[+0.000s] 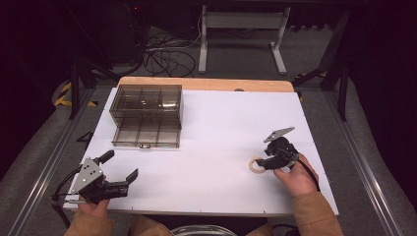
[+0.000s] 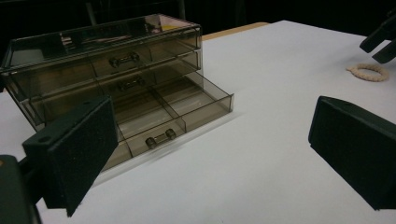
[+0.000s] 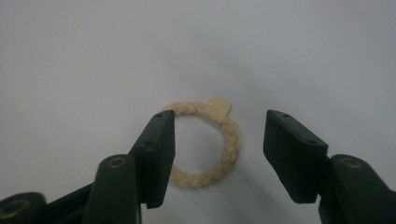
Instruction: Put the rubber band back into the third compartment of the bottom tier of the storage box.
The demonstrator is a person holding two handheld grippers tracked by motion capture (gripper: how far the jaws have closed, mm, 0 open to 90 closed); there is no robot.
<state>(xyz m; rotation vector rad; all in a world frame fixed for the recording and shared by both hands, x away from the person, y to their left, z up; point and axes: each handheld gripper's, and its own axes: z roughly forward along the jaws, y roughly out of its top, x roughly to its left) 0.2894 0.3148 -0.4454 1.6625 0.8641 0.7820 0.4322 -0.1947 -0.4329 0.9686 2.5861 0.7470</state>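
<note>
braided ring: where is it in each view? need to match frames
High view: braided ring right of centre on the white table, at the right gripper.
Left gripper view: far upper right.
Right gripper view: centre, between the open jaws.
Shared landmark: the white table.

Left gripper (image 1: 119,173) low with jaws wide apart, right gripper (image 1: 261,162) tipped downward (jaws half-parted, nothing pinched).

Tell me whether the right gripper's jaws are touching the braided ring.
Cannot tell. In the right gripper view, the right gripper straddles the braided ring; one jaw overlaps the ring's edge, the other stands clear of it, so contact isn't plain.
</note>
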